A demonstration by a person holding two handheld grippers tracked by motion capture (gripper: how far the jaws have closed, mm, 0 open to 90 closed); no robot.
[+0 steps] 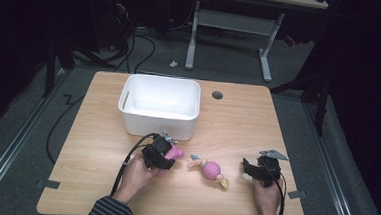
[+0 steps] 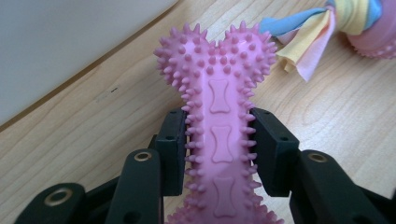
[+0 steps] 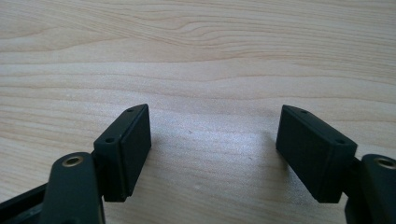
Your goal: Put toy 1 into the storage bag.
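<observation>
A pink spiky rubber bone (image 2: 219, 107) lies on the wooden table (image 1: 238, 115) just in front of the white bin (image 1: 159, 105). My left gripper (image 2: 218, 149) is shut on the bone's shaft, both pads pressing its sides. In the high view the left gripper (image 1: 168, 153) covers most of the pink bone (image 1: 176, 152). A pink ball toy with coloured cloth tails (image 1: 209, 169) lies to its right, and its tails (image 2: 306, 32) reach near the bone's head. My right gripper (image 3: 215, 154) stands open over bare wood, at the table's right front (image 1: 249, 169).
The white bin's wall (image 2: 60, 46) runs close along the left of the bone. A round cable hole (image 1: 217, 95) sits at the table's back. Beyond the table are a white desk frame (image 1: 231, 25) and floor cables.
</observation>
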